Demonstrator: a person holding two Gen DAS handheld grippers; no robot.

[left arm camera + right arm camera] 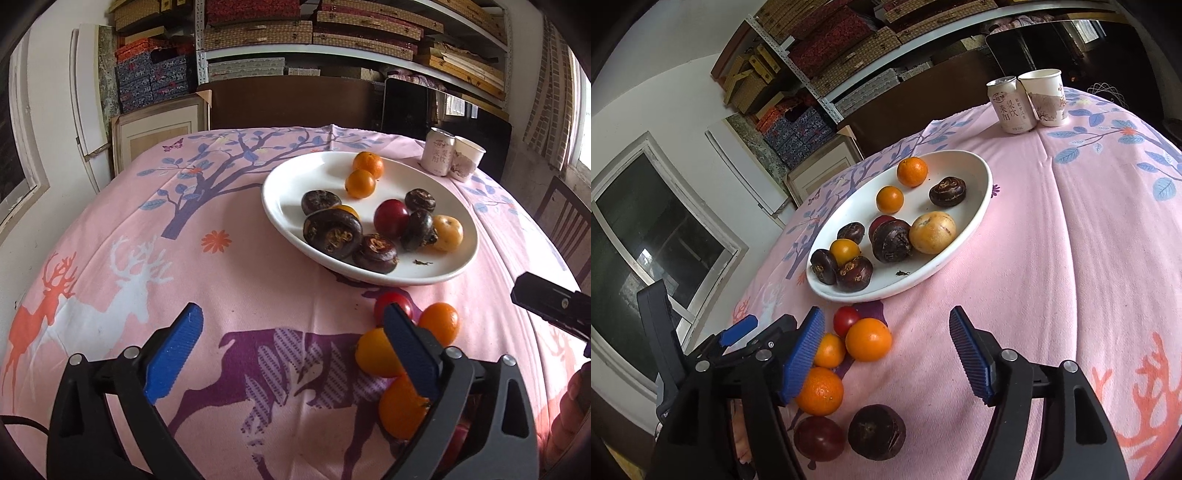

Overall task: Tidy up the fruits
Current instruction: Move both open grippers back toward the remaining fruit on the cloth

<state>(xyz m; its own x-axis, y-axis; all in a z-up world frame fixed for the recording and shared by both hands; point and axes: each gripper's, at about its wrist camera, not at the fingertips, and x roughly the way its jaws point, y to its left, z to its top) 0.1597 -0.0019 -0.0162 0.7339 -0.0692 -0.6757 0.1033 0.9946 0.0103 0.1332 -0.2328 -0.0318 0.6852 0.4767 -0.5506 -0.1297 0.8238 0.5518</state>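
Fruits (868, 339) are lying loose beside the plate (975, 206); both claws, left (291, 350) and right (886, 354), are hovering spread, empty. Nudging one risks rolling it off the tabletop (1071, 258).

Glossy white plate (288, 206) (ceramic-looking), matt tablecloth (221, 295).

Soft daylight, faint shadows beneath the plate (284, 206), sharp focus, heavy fisheye bending, dark corners.
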